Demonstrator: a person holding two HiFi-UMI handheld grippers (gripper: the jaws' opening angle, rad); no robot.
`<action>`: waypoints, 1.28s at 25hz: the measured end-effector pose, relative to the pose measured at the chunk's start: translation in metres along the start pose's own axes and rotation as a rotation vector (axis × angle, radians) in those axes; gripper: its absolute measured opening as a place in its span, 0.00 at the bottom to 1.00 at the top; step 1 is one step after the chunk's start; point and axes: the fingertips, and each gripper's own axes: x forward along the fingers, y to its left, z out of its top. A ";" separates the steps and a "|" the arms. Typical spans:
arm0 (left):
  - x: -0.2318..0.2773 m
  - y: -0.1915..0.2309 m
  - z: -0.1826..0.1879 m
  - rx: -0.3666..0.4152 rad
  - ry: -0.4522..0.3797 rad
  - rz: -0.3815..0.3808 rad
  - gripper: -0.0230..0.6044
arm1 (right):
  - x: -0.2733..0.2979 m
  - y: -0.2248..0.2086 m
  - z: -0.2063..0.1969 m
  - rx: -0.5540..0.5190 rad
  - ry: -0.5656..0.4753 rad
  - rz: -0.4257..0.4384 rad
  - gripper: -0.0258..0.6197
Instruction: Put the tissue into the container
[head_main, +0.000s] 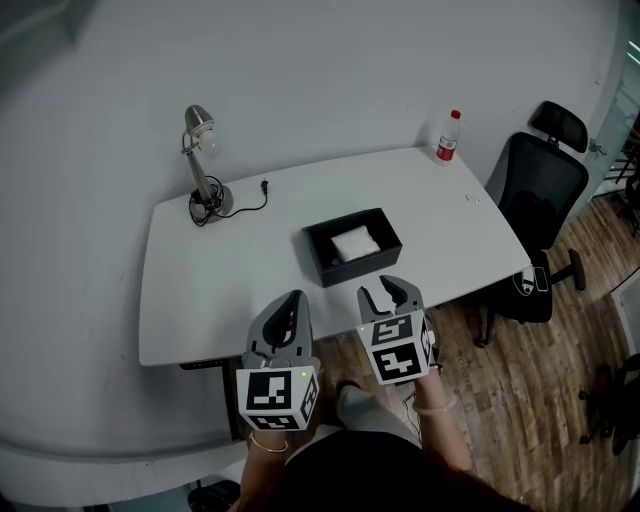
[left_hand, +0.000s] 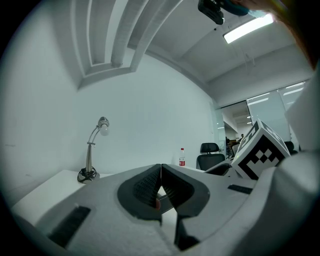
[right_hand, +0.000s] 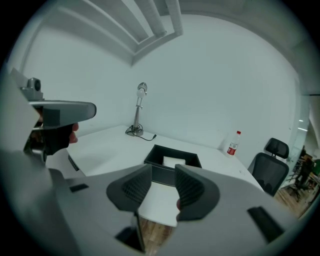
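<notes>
A white folded tissue (head_main: 355, 243) lies inside the black rectangular container (head_main: 320, 258) in the middle of the white table (head_main: 200, 290). The right gripper view looks down on the tissue (right_hand: 174, 161) in that container (right_hand: 156, 173), just beyond the jaws. My right gripper (head_main: 391, 292) is held in the air off the table's near edge, open, with nothing between its jaws. My left gripper (head_main: 289, 316) hangs beside it to the left, shut and empty. In its own view the left gripper (left_hand: 160, 181) has its two pads touching.
A desk lamp (head_main: 204, 165) with a trailing cord stands at the table's far left. A red-capped bottle (head_main: 448, 137) is at the far right corner. A black office chair (head_main: 538, 215) stands on the wooden floor to the right of the table.
</notes>
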 end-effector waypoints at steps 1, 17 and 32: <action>-0.004 -0.001 0.000 -0.001 -0.002 0.001 0.08 | -0.004 0.002 0.000 0.001 -0.006 0.000 0.29; -0.056 -0.011 0.003 -0.002 -0.034 -0.018 0.08 | -0.055 0.034 0.005 0.033 -0.111 -0.031 0.21; -0.060 -0.029 0.000 -0.024 -0.037 -0.051 0.08 | -0.083 0.033 0.002 0.096 -0.172 -0.063 0.09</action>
